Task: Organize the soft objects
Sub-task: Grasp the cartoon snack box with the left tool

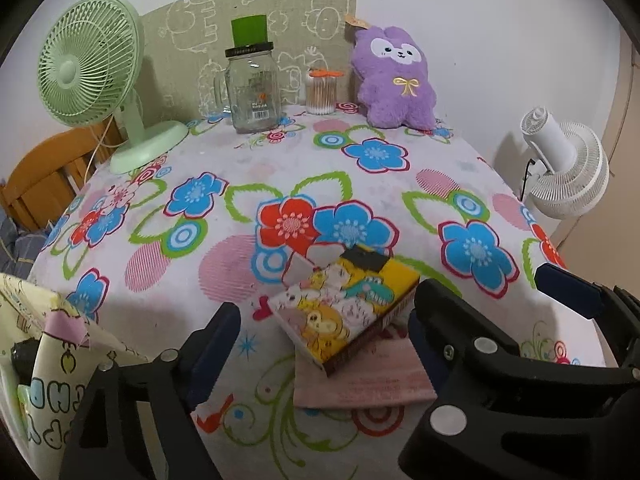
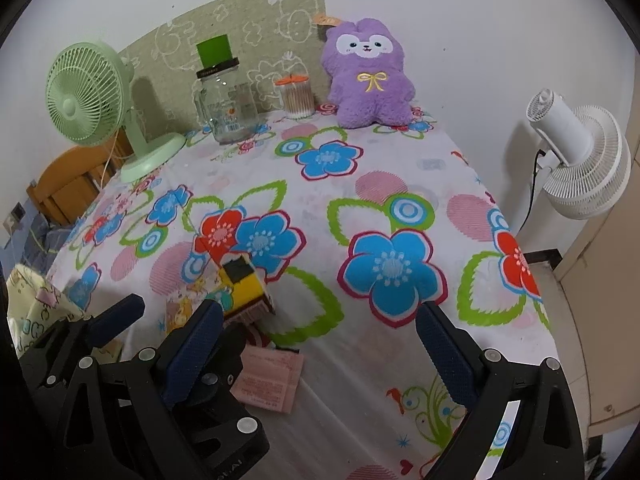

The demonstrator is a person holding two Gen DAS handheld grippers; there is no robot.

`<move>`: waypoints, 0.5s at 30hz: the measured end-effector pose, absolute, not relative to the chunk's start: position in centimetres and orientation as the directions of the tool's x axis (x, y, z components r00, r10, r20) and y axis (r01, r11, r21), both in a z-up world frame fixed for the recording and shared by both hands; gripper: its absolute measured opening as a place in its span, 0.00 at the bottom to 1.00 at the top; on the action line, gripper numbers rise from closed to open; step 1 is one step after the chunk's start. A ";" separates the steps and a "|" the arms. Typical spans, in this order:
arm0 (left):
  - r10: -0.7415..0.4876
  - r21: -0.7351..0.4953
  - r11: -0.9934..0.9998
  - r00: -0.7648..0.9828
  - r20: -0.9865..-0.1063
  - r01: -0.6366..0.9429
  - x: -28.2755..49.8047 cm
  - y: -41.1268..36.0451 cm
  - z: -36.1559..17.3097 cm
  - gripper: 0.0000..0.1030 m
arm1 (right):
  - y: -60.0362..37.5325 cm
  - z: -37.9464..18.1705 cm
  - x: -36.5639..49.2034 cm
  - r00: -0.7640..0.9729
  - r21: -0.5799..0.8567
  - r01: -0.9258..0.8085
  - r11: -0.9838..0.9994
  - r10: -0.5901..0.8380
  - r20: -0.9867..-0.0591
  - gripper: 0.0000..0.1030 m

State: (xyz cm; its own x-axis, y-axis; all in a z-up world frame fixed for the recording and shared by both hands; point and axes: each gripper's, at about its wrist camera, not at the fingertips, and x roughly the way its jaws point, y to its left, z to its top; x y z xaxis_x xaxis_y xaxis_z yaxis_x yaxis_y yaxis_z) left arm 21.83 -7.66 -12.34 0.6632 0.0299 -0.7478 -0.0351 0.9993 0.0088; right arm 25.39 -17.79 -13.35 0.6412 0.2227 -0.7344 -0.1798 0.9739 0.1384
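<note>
A purple plush rabbit (image 1: pixel 394 80) sits upright at the far edge of the table against the wall; it also shows in the right wrist view (image 2: pixel 370 80). A yellow cartoon-printed box (image 1: pixel 344 304) with its flap open lies on a pink packet (image 1: pixel 360 384) near the front. My left gripper (image 1: pixel 324 332) is open, its fingers on either side of the box, not touching it. My right gripper (image 2: pixel 320 328) is open and empty, just right of the box (image 2: pixel 240 288) and packet (image 2: pixel 268 380). A cream printed fabric bag (image 1: pixel 48 360) sits at the left edge.
On the floral tablecloth (image 1: pixel 380 208) at the back stand a green desk fan (image 1: pixel 96 76), a glass jar with a green cup on its lid (image 1: pixel 252 92) and a cotton-swab tub (image 1: pixel 322 92). A white fan (image 1: pixel 568 172) stands right of the table. A wooden chair (image 1: pixel 44 180) is at left.
</note>
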 end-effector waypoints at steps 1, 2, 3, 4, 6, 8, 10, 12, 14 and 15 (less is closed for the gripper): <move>0.026 0.007 1.000 0.662 -0.749 -0.030 22.1 -7.7 -12.3 0.89 | -17.9 -13.2 25.6 0.642 0.140 -0.177 0.974 0.222 -0.734 0.96; 0.025 0.009 1.000 0.662 -0.749 -0.027 22.4 -7.8 -12.3 0.91 | -17.9 -13.2 25.8 0.642 0.140 -0.173 0.975 0.220 -0.735 0.96; 0.025 0.011 1.000 0.661 -0.750 -0.025 22.8 -7.8 -12.4 0.92 | -18.0 -13.2 26.0 0.643 0.137 -0.166 0.977 0.213 -0.736 0.96; 0.023 0.010 1.000 0.660 -0.751 -0.024 23.0 -7.9 -12.4 0.92 | -18.1 -13.2 26.3 0.643 0.134 -0.161 0.978 0.207 -0.738 0.96; 0.017 0.004 1.000 0.659 -0.752 -0.020 23.6 -8.0 -12.5 0.92 | -18.3 -13.3 26.8 0.642 0.135 -0.158 0.978 0.206 -0.739 0.96; 0.011 -0.004 1.000 0.657 -0.754 -0.021 24.1 -8.0 -12.9 0.93 | -18.4 -13.5 27.4 0.644 0.121 -0.148 0.981 0.189 -0.741 0.96; 0.004 -0.012 1.000 0.646 -0.763 -0.022 24.7 -8.0 -13.5 0.94 | -18.4 -13.9 27.8 0.639 0.111 -0.139 0.984 0.175 -0.749 0.95; -0.007 -0.029 0.999 0.635 -0.773 -0.025 25.2 -7.9 -14.4 0.94 | -18.5 -14.4 28.1 0.632 0.110 -0.139 0.984 0.174 -0.755 0.95; -0.020 -0.046 0.998 0.597 -0.802 -0.030 25.6 -7.7 -15.1 0.93 | -18.6 -15.1 28.4 0.620 0.100 -0.132 0.986 0.161 -0.768 0.94; -0.010 -0.036 0.999 0.603 -0.798 -0.031 25.5 -7.8 -15.0 0.92 | -18.7 -15.3 28.5 0.614 0.111 -0.133 0.985 0.170 -0.771 0.94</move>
State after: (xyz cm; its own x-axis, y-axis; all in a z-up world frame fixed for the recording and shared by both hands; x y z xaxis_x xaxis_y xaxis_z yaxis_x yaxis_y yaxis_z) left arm 25.50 -7.77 -15.01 0.6025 -0.0102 -0.7980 -0.0313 0.9988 -0.0364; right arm 28.48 -18.68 -15.27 0.6135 0.1701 -0.7712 -0.1330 0.9848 0.1114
